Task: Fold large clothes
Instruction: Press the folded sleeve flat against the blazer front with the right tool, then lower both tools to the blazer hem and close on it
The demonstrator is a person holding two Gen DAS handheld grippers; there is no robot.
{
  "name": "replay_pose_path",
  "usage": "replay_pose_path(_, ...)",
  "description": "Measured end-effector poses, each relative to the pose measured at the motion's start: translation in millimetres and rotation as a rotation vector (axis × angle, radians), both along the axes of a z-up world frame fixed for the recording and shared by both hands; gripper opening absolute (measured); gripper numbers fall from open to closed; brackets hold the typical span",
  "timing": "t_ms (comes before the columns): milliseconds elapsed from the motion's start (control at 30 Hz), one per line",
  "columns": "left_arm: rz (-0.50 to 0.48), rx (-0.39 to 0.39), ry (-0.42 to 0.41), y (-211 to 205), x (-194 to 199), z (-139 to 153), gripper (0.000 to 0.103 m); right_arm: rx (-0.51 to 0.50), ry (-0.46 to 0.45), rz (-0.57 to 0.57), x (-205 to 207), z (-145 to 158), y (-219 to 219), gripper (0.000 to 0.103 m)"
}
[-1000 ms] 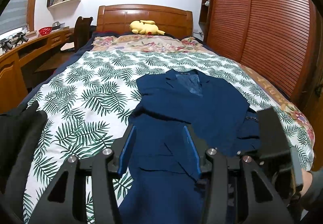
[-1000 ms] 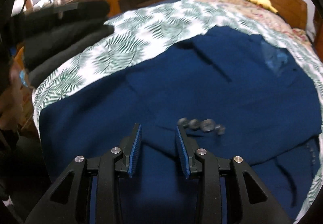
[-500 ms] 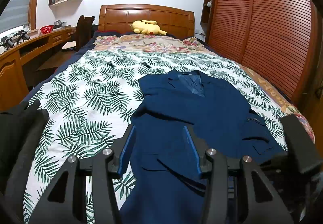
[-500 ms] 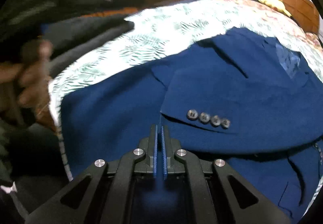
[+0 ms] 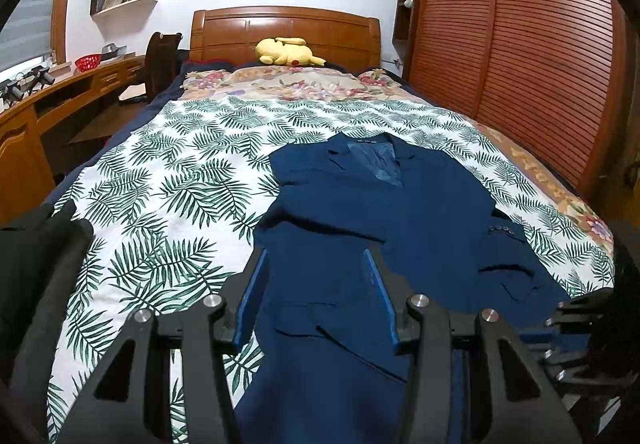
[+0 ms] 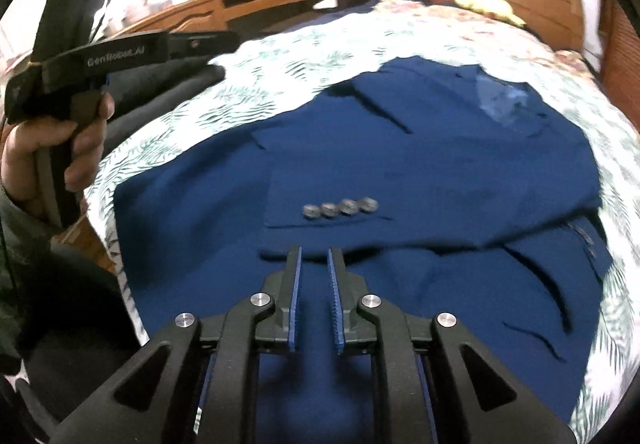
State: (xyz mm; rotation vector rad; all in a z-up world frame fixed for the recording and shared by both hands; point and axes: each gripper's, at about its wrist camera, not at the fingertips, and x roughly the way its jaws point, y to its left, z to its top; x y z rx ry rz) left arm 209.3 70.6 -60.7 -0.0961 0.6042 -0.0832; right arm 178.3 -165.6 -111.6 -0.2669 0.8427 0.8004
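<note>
A navy blue suit jacket (image 5: 400, 228) lies spread on the bed, collar toward the headboard; it also shows in the right wrist view (image 6: 440, 172). One sleeve is folded across its front, with several cuff buttons (image 6: 340, 207) showing. My left gripper (image 5: 316, 264) is open and empty above the jacket's lower left part. My right gripper (image 6: 314, 256) is open by a narrow gap, empty, just above the jacket below the cuff buttons. The left gripper's body, held in a hand, shows at the left of the right wrist view (image 6: 100, 60).
The bed has a palm-leaf cover (image 5: 168, 204) and a wooden headboard (image 5: 288, 28) with a yellow plush toy (image 5: 286, 51). A wooden desk (image 5: 48, 104) runs along the left, a slatted wardrobe (image 5: 540, 64) along the right. Dark clothing (image 5: 36, 264) lies at the bed's left corner.
My right gripper closed, then opened to a narrow gap and pulled back from the sleeve cuff. The sleeve now lies folded across the jacket. The left gripper stayed open, rising slightly.
</note>
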Motion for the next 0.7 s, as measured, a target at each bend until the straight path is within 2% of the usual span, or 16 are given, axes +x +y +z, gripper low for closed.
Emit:
replay_pose_path(433,-0.029,0.027,0.000,-15,-9,1,0.047,-0.036,-0.052,-0.213,-5,1,-95,0.021)
replay_pose_path(500,-0.038,0.031,0.007,-19,-15,1,0.047,-0.041,-0.060,-0.236,-5,1,-105,0.030)
replay_pose_path(567,-0.044,0.040,0.004,-22,-23,2,0.047,-0.042,-0.060,-0.257,-7,1,-114,0.050)
replay_pose_path(700,-0.046,0.025,0.028,-20,-41,0,0.047,-0.055,-0.070,-0.305,-12,3,-140,0.054)
